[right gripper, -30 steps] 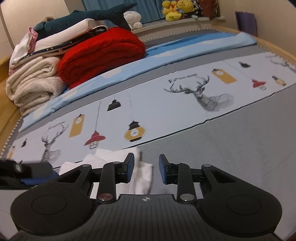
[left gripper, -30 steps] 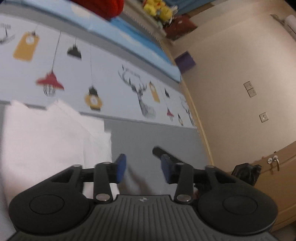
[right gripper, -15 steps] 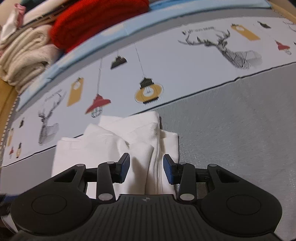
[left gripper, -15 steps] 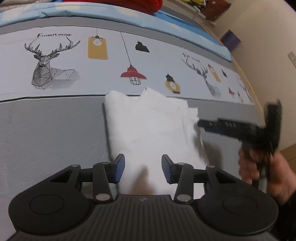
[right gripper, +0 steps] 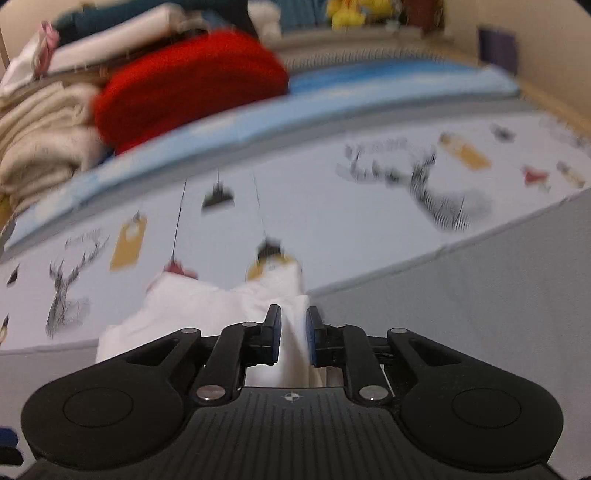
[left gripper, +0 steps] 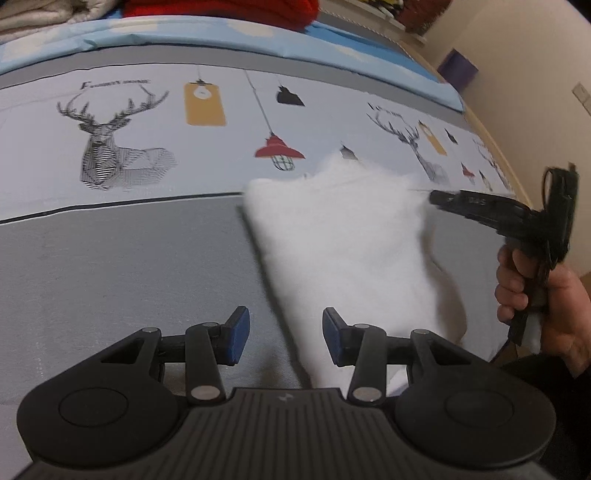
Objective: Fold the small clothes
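A white folded garment (left gripper: 351, 251) lies on the bed's grey and patterned sheet (left gripper: 110, 258). My left gripper (left gripper: 282, 338) is open and empty, its jaws over the garment's near left edge. In the right wrist view my right gripper (right gripper: 291, 338) is shut on the garment (right gripper: 207, 306), with a white fold pinched between its blue pads. In the left wrist view the right gripper (left gripper: 436, 197) shows side-on at the garment's right edge, held by a hand (left gripper: 535, 295). The right wrist view is blurred.
A red knitted item (right gripper: 192, 96) and a stack of cream and white folded clothes (right gripper: 40, 140) sit at the back of the bed. A light blue blanket (right gripper: 369, 92) runs along behind. Yellow plush toys (right gripper: 347, 14) and a beige wall (left gripper: 535, 44) lie beyond.
My right gripper has closed on the garment's right side and tilted upward. My left gripper has swung further left, so the garment now sits to the right in its view.
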